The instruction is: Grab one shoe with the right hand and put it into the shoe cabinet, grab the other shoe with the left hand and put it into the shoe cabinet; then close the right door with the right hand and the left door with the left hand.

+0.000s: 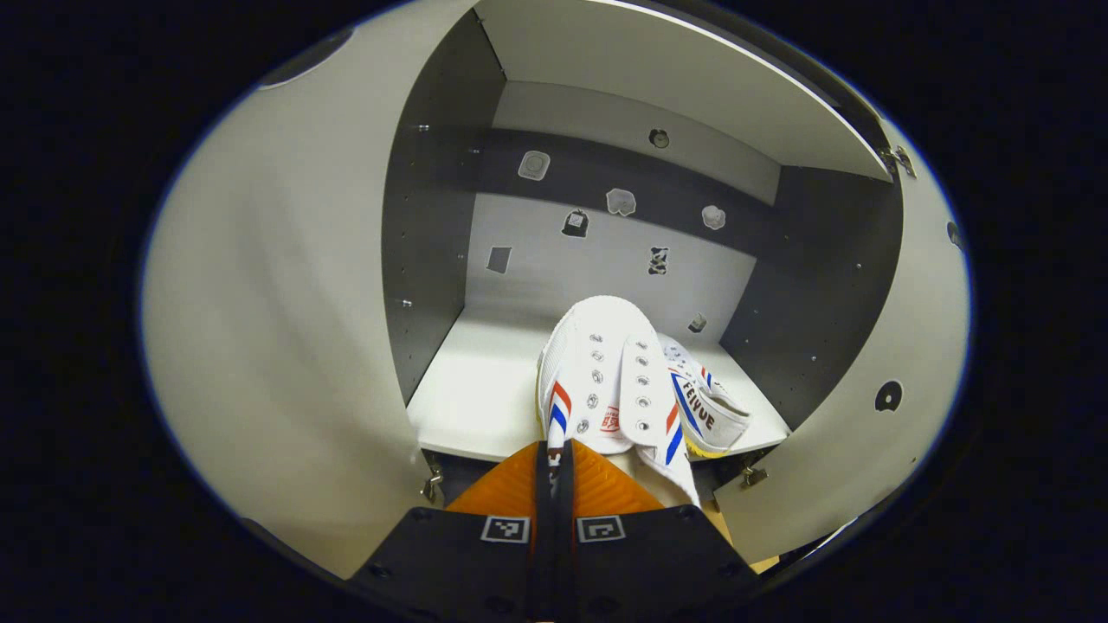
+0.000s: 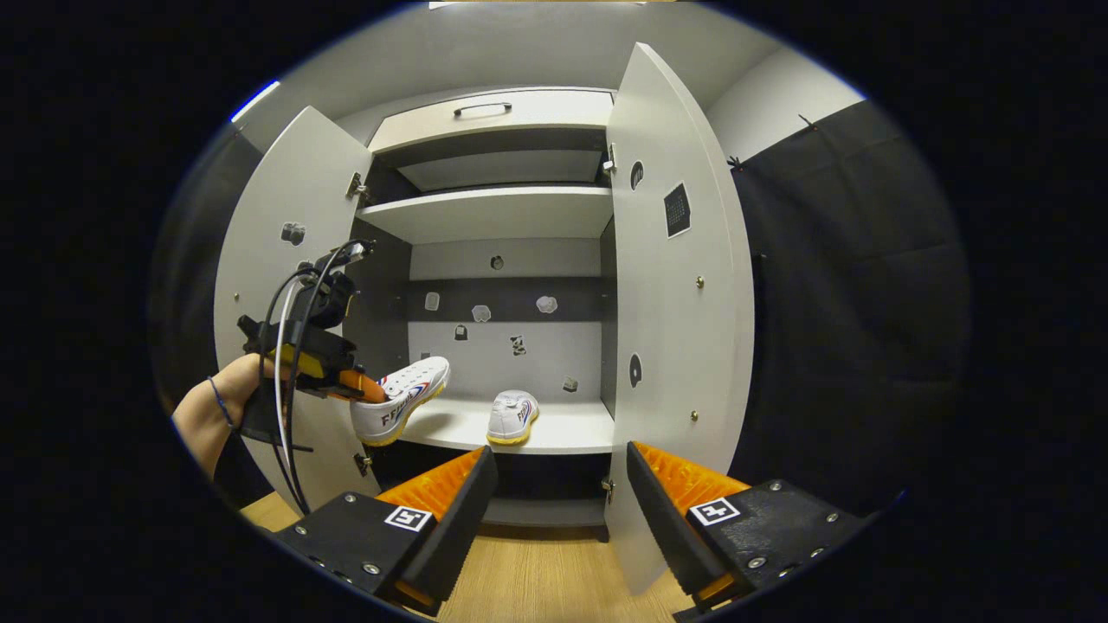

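On the left, the left door [image 2: 286, 285] stands swung wide, and just inside it the left gripper [image 1: 554, 463] is clamped on the heel end of the held shoe [image 1: 606, 381], whose toe reaches over the front edge of the lower shelf [image 1: 467, 407] while its heel hangs off it. If the fingers part now, that shoe will likely tip off the lip onto the floor. Pushed in crooked, it could knock the placed shoe [image 2: 512, 417], which already sits on the shelf toward the right. Further right, the right gripper [image 2: 554, 510] hangs back with its fingers apart, near the right door [image 2: 675, 285]; a protruding heel would block either door.
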Available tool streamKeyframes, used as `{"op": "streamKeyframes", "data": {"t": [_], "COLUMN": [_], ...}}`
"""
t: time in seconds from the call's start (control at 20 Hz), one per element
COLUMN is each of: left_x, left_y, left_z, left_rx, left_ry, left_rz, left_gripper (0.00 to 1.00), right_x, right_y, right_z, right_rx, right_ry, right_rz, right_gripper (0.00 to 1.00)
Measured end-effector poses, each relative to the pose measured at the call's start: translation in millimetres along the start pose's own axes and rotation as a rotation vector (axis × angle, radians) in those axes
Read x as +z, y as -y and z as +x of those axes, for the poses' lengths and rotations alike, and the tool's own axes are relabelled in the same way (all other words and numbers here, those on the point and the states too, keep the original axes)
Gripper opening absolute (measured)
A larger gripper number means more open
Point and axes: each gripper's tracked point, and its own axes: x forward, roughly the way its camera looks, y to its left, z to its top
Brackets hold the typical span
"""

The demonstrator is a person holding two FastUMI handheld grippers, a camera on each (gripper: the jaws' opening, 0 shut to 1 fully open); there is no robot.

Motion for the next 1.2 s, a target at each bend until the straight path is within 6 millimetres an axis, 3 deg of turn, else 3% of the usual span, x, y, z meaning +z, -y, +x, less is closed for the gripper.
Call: {"op": "streamKeyframes", "data": {"t": [0.35, 0.95, 1.1, 1.15, 1.2], "left_x": [4, -21, -15, -8, -1], "left_y": [-4, -9, -7, -5, -2], "left_z": [-4, 9, 0, -8, -19], "left_rx": [0.014, 0.055, 0.043, 0.044, 0.035], "left_ry": [-0.022, -0.131, -0.079, -0.052, -0.022], "left_rz": [0.032, 0.055, 0.06, 0.058, 0.062], "left_gripper": [0.06, 0.07, 0.16, 0.24, 0.24], "right_x": [1, -8, -9, -11, -10], "right_y": [1, -17, -24, -26, -26], "right_z": [4, 6, 6, 5, 5], "right_rx": [-0.029, -0.025, -0.006, 0.0, 0.004], "right_ry": [-0.003, -0.019, -0.021, -0.028, -0.03], "right_rz": [-0.001, 0.008, 0.024, 0.025, 0.027], "right_gripper": [0.92, 0.92, 0.92, 0.92, 0.92]}}
